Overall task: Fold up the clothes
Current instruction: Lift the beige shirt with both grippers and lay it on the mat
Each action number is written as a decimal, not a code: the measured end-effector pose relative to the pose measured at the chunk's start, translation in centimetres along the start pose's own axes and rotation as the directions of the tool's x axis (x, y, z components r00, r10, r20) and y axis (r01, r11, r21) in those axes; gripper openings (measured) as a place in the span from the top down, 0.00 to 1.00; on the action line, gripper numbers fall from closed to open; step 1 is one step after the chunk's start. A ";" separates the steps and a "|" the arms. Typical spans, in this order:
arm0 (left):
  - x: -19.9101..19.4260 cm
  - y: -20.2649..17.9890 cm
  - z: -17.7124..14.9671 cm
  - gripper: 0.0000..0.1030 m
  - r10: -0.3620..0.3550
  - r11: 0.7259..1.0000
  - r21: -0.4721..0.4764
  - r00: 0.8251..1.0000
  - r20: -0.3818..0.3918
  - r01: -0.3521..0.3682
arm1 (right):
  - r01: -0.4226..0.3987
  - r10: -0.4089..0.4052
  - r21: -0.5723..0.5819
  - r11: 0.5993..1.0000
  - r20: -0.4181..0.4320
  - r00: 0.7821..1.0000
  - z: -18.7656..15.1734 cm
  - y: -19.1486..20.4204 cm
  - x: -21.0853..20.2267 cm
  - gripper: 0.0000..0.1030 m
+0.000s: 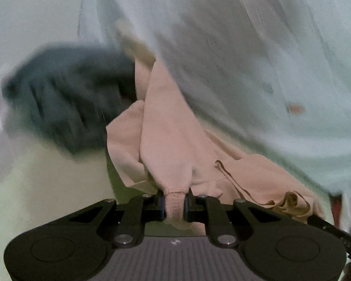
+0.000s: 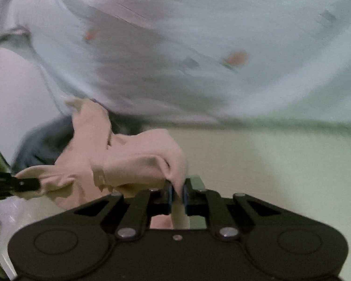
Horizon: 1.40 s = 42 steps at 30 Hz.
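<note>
Pale blurred backdrop, pink garment (image 1: 173, 126) pinched (hem) between both hand-held grippers (image 1: 174, 205) (image 2: 177, 195)

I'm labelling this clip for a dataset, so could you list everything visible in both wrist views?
peach garment: one, pale peach-pink, bunched in the middle, held up by both grippers
drawstring: one, brown, lying on the peach garment's right part in the left wrist view
dark garment: one, dark blue-grey, crumpled left of the peach garment
pale patterned cloth: one, light blue-white with orange and grey spots, filling the background, blurred
pale surface: one, cream, below the patterned cloth
left gripper: black, jaws closed on a hemmed peach fold
right gripper: black, jaws closed on a peach fold
</note>
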<state>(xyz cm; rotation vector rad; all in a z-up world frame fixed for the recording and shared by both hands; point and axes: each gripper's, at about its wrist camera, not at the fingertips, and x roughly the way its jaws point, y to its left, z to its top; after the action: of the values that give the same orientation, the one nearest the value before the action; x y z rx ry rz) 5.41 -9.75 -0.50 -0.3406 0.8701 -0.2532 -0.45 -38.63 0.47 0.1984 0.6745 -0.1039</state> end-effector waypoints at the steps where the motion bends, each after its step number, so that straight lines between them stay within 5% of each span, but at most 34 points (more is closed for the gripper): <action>1: 0.4 -0.8 -1.7 0.85 0.000 1.000 0.003 0.999 -0.042 0.000 | 0.020 -0.020 0.012 1.000 -0.029 0.999 -1.2 -1.3 -0.6 0.91; 5: 1.4 -2.9 -6.5 0.85 0.012 1.000 0.007 0.986 -0.165 -0.012 | 0.080 -0.073 0.048 0.996 -0.143 0.987 -5.6 -5.1 -2.3 0.91; 12: 1.2 -3.4 -8.0 0.82 0.069 0.997 -0.031 0.981 -0.181 -0.076 | 0.048 -0.036 0.057 0.997 -0.200 0.979 -6.8 -6.6 -2.9 0.85; 20: 3.1 -2.8 -8.0 0.75 0.078 0.988 -0.112 0.965 -0.248 -0.109 | 0.053 -0.043 0.109 0.993 -0.095 0.995 -4.1 -9.3 -3.5 0.49; 26: 5.7 -1.7 -6.8 0.75 0.048 0.977 -0.186 0.956 -0.291 -0.106 | 0.031 -0.020 0.120 0.992 -0.087 0.996 -1.2 -9.2 1.2 0.24; 31: 8.4 -1.7 -5.6 0.78 0.042 0.972 -0.206 0.951 -0.308 -0.110 | -0.019 0.044 0.118 0.993 -0.209 0.977 -0.1 -8.4 7.9 0.24; 33: 9.2 -2.2 -4.9 0.78 0.047 0.974 -0.197 0.955 -0.292 -0.108 | -0.032 0.053 0.087 0.996 -0.246 0.968 -0.1 -7.8 9.9 0.25; 36: 11.1 -3.2 -3.5 0.78 0.084 0.980 -0.150 0.956 -0.281 -0.130 | -0.027 0.048 0.073 0.997 -0.306 0.951 -0.2 -7.6 12.3 0.44; 38: 12.8 -4.3 -2.5 0.78 0.096 0.986 -0.102 0.951 -0.293 -0.131 | -0.024 0.040 0.055 0.998 -0.320 0.947 -0.5 -7.7 12.9 0.86; 42: 16.2 -7.2 -0.2 0.78 0.081 0.997 0.022 0.951 -0.297 -0.078 | 0.016 0.012 0.093 0.996 -0.298 0.955 -0.9 -10.0 12.5 0.94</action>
<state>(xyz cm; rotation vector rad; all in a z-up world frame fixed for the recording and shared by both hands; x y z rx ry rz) 14.75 -22.11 -9.19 -0.2604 1.1778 -0.2372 7.09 -48.63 -9.57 0.3079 0.9721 -0.1091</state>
